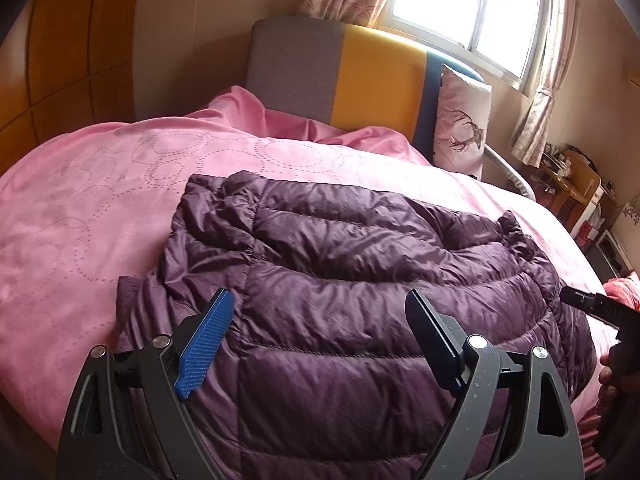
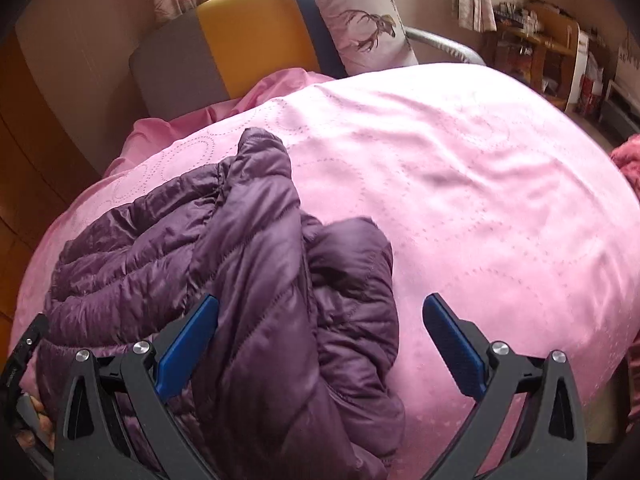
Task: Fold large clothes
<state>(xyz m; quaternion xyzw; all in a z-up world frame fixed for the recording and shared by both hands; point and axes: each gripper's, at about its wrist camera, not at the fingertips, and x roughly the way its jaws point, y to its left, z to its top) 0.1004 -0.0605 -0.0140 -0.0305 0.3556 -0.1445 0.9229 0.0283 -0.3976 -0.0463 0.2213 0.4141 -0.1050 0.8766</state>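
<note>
Both grippers hovered spread wide and empty over the purple down jacket (image 1: pixel 360 280): the left gripper (image 1: pixel 320 312) above its quilted back, the right gripper (image 2: pixel 320 320) above a folded-in sleeve. Glossy, puffy and creased, the jacket lay on the pink bedspread (image 2: pixel 480 200), well short of the deer pillow (image 2: pixel 360 24).

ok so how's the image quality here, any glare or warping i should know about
Left wrist view: the window is blown out white, and fisheye bends the bed's pink cover into a dome. Right wrist view: dark vignette in the corners, soft sheen on the purple jacket, and the shelves at far right look blurry.
</note>
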